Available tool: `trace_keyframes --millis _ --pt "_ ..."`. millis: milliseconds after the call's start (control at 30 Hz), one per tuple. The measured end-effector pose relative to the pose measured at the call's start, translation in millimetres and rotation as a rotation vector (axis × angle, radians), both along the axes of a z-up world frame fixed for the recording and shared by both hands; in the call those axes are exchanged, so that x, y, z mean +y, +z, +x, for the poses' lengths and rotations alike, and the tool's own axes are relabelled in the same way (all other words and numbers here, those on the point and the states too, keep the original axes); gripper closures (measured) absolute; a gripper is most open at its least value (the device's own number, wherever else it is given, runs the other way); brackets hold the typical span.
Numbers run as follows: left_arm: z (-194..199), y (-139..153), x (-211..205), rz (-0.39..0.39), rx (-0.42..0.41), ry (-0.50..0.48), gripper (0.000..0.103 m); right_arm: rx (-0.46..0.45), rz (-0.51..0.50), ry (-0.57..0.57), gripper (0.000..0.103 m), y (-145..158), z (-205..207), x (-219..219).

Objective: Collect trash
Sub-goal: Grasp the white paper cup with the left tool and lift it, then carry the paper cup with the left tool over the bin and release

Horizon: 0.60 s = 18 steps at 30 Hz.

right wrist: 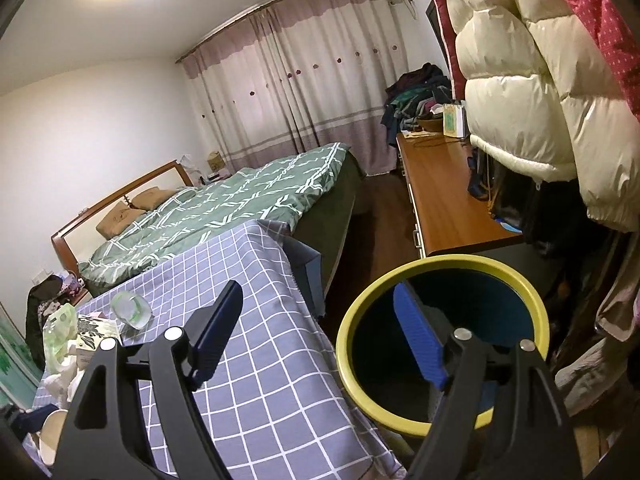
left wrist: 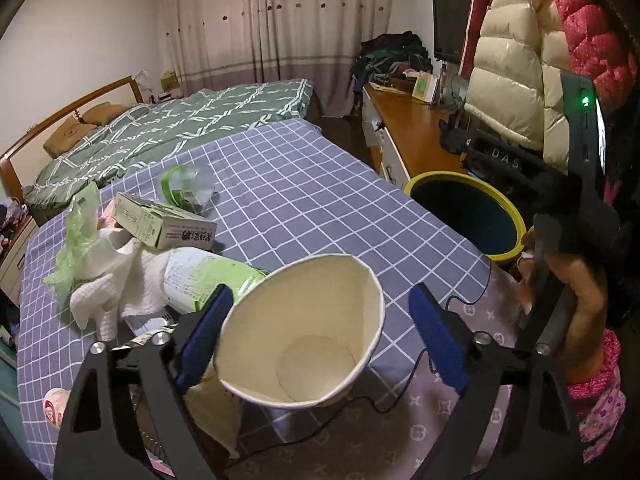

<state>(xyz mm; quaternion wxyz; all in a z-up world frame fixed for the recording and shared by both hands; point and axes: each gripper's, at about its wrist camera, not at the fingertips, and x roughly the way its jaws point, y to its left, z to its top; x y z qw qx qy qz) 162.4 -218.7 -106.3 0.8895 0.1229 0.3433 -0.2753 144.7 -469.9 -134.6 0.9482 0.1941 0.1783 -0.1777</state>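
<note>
A dented white paper cup (left wrist: 304, 336) lies on its side on the checked tablecloth (left wrist: 304, 196), between the blue pads of my left gripper (left wrist: 316, 328). The jaws are open around it; the left pad is close to the cup, the right pad is apart. A yellow-rimmed dark bin (left wrist: 468, 216) stands beside the table on the right. My right gripper (right wrist: 320, 344) is open and empty, its right finger over the bin (right wrist: 440, 344). More trash lies left: white tissue (left wrist: 116, 276), a small carton (left wrist: 164, 220), a green wrapper (left wrist: 204, 276), a crushed clear bottle (left wrist: 186, 188).
A green plastic bag (left wrist: 76, 240) lies at the table's left. A black cable (left wrist: 400, 384) runs over the table's near edge. A bed (left wrist: 160, 132) is behind, a wooden desk (left wrist: 412, 132) on the right, and jackets (left wrist: 520, 60) hang above the bin.
</note>
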Motion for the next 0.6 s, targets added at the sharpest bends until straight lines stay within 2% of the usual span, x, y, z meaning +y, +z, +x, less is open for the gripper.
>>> trace_keyframes --millis 167,267,400,600 --pt "-2 -2 -2 0.019 -0.02 0.01 0.035 -0.001 0.0 -0.001 0.029 0 0 0" --pt "-2 0 0 0.002 -0.01 0.011 0.04 -0.007 0.002 -0.002 0.029 0 -1 -1" --pt "-3 9 2 -0.019 -0.014 0.008 0.042 -0.023 0.006 0.002 0.029 1 -4 -3" --pt "-5 35 -5 -0.032 -0.062 -0.023 0.042 -0.029 -0.027 -0.002 0.029 20 -21 -14"
